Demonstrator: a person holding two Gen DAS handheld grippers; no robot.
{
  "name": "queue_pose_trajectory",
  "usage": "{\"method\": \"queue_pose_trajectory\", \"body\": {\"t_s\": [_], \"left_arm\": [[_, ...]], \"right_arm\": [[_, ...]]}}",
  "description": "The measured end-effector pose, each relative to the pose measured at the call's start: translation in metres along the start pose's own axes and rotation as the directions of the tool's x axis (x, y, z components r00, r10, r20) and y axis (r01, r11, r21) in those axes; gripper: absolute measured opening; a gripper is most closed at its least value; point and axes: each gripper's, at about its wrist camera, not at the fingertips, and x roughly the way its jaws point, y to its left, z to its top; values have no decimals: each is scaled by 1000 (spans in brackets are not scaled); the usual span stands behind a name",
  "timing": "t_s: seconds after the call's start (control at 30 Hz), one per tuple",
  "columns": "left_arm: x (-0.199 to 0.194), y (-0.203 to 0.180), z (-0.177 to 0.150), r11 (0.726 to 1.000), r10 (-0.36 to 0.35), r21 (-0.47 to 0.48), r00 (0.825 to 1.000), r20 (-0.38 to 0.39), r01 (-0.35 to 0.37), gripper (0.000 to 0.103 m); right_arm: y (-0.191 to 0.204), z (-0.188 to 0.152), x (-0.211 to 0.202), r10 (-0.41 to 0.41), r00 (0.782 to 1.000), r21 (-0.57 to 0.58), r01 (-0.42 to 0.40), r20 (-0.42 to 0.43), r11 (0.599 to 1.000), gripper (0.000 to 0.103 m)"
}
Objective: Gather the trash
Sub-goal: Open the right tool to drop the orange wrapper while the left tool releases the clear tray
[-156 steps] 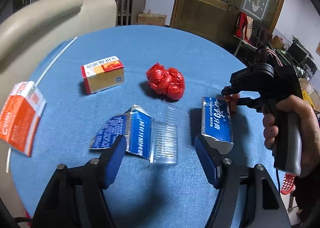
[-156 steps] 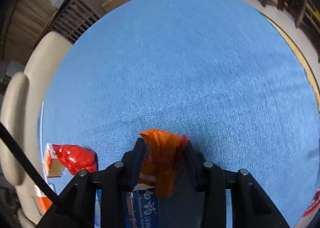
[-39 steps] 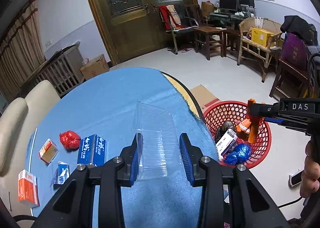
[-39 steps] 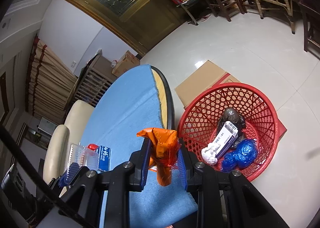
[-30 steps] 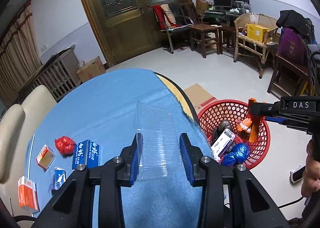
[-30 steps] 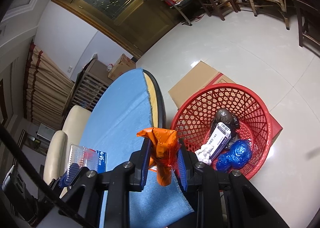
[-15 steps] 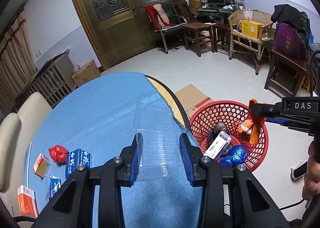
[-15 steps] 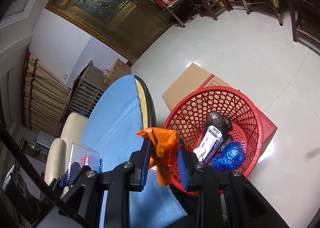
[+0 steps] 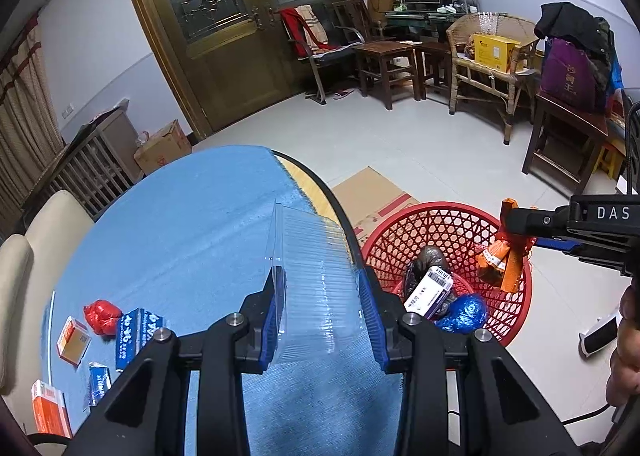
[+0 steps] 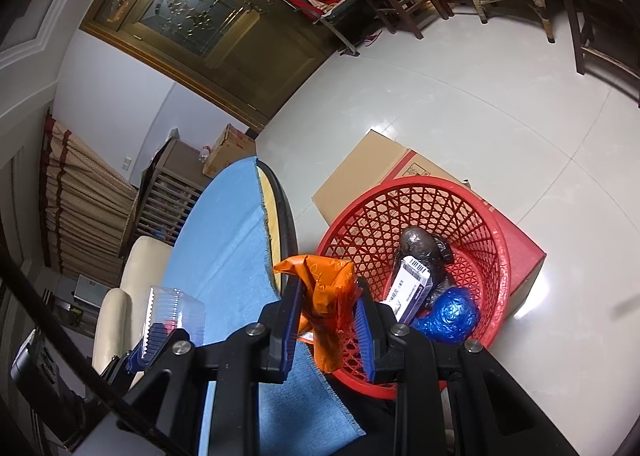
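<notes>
Past the bench's (image 9: 192, 215) edge, the left claw (image 9: 320, 296) pinched a light, crushable clear ribbed plastic tray (image 9: 316, 280) by its sides, the right claw (image 10: 326, 310) clenched on a soft crumpled orange wrapper (image 10: 326, 296).

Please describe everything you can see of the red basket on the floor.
The red basket is round, of plastic lattice, and stands upright on the pale tiled floor beside the blue table, against a cardboard box. Inside lie a dark crumpled bag, a white carton and a blue crumpled ball. The right tongs hold an orange wrapper over its near rim.
</notes>
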Motion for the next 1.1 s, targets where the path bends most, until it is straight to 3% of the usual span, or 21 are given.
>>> {"method": "queue_pose_trajectory", "body": {"t_s": [0.53,0.63,1.1], "left_arm": [[8,-31,24,995,-96,27,995,19,96,40],[7,-35,24,995,-92,41,996,22,91,47],[-1,-6,12,1000,-7,15,1000,21,7,47]], "right_arm": [[-30,14,-17,-38,998,66,35,41,997,30],[-31,14,-19,-37,999,74,34,39,997,30],[-12,7,-8,-37,999,41,36,10,999,30]]}}
